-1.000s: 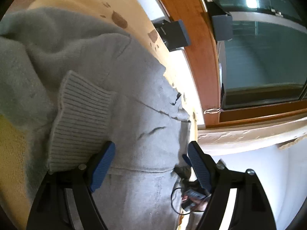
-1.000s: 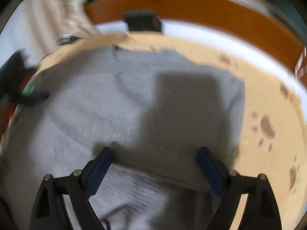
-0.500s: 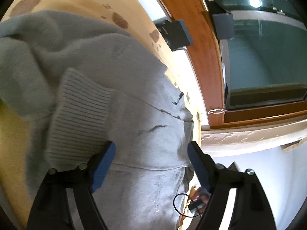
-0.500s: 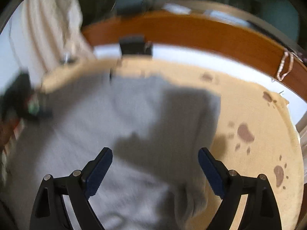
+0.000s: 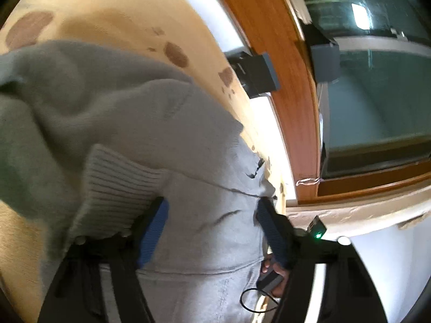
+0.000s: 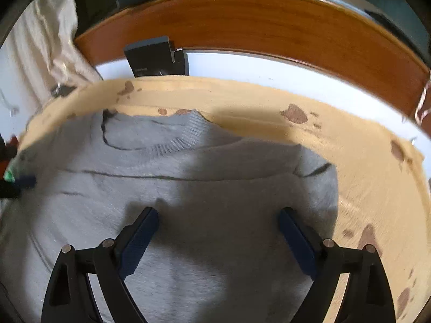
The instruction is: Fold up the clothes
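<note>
Grey sweater (image 6: 215, 188) covers yellow paw-print cloth (image 6: 350, 145) beside black box (image 6: 153, 56).

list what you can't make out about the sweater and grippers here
- Left wrist view: sweater hem, cut off by the bottom edge and the left gripper, whose jaws are closing over fabric.
- Right wrist view: sweater's near part, hidden behind the open right gripper.
- Left wrist view: small device in a hand, half hidden by a finger.

The grey sweater (image 6: 215, 202) is soft, fuzzy knit, with bumpy ribs on its cuff (image 5: 113, 188). The yellow blanket (image 6: 363, 175) under it looks fluffy. The window frame (image 6: 256, 24) is smooth, shiny wood. The gripper pads (image 6: 137, 245) look like matt blue rubber.
</note>
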A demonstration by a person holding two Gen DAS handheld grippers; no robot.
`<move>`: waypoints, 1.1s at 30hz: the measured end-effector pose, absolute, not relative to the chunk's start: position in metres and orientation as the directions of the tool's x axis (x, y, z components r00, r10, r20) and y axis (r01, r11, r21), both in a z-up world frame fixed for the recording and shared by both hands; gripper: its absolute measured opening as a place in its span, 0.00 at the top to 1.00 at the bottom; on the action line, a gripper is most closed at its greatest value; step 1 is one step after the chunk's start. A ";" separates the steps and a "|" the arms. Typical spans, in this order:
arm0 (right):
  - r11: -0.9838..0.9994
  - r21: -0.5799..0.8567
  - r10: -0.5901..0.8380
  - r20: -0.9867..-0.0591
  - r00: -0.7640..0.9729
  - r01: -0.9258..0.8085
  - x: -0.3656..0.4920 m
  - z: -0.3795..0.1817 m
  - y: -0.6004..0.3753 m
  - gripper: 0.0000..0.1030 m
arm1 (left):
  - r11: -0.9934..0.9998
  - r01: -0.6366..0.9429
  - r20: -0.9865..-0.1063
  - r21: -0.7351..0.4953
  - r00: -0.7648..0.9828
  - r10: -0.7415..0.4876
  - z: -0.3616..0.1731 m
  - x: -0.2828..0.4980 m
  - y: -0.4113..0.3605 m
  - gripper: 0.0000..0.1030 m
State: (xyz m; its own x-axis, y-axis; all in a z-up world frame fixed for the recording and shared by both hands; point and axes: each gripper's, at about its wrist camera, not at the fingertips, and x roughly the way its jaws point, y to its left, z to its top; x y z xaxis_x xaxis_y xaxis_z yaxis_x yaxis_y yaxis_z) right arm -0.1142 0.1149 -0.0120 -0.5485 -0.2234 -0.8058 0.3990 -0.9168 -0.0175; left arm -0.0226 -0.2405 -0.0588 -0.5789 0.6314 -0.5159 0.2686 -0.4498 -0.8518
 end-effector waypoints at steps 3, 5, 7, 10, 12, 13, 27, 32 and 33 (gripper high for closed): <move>-0.935 -0.047 -0.174 -0.802 -0.572 0.351 -0.120 -0.013 0.119 0.09 | -0.442 0.273 -0.513 -0.855 -0.577 0.636 -0.064 -0.020 -0.247 0.52; -0.945 -0.015 -0.184 -0.799 -0.573 0.326 -0.122 -0.015 0.127 0.09 | -0.444 0.271 -0.514 -0.854 -0.572 0.639 -0.067 -0.018 -0.249 0.57; -0.948 -0.015 -0.181 -0.798 -0.575 0.319 -0.120 -0.014 0.131 0.09 | -0.431 0.273 -0.505 -0.860 -0.570 0.648 -0.069 -0.018 -0.251 0.59; -0.945 -0.038 -0.165 -0.801 -0.576 0.324 -0.118 -0.014 0.130 0.09 | -0.432 0.276 -0.510 -0.858 -0.554 0.658 -0.068 -0.021 -0.249 0.59; -0.946 -0.035 -0.165 -0.802 -0.574 0.322 -0.116 -0.013 0.132 0.09 | -0.461 0.259 -0.524 -0.849 -0.522 0.673 -0.064 -0.022 -0.243 0.54; -0.951 -0.042 -0.152 -0.801 -0.579 0.307 -0.112 -0.011 0.134 0.09 | -0.470 0.246 -0.526 -0.848 -0.510 0.681 -0.061 -0.022 -0.240 0.44; -0.930 0.004 -0.211 -0.825 -0.525 0.368 -0.013 -0.018 0.192 0.07 | -0.517 0.161 -0.523 -0.841 -0.488 0.699 -0.052 -0.006 -0.213 0.16; -0.939 -0.013 -0.188 -0.816 -0.547 0.343 -0.013 -0.017 0.210 0.03 | -0.523 0.161 -0.530 -0.837 -0.477 0.701 -0.049 -0.001 -0.214 0.16; -0.944 -0.016 -0.176 -0.820 -0.544 0.330 -0.013 -0.015 0.209 0.03 | -0.527 0.166 -0.536 -0.833 -0.473 0.699 -0.048 0.001 -0.214 0.16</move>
State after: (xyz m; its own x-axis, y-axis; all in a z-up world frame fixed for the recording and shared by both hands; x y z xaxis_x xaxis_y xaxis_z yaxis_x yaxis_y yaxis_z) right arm -0.0128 0.2090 -0.0148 -0.5439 -0.1763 -0.8205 0.3299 -0.9439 -0.0159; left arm 0.0007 -0.2140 -0.0481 -0.4728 0.6991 -0.5364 0.1662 -0.5270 -0.8334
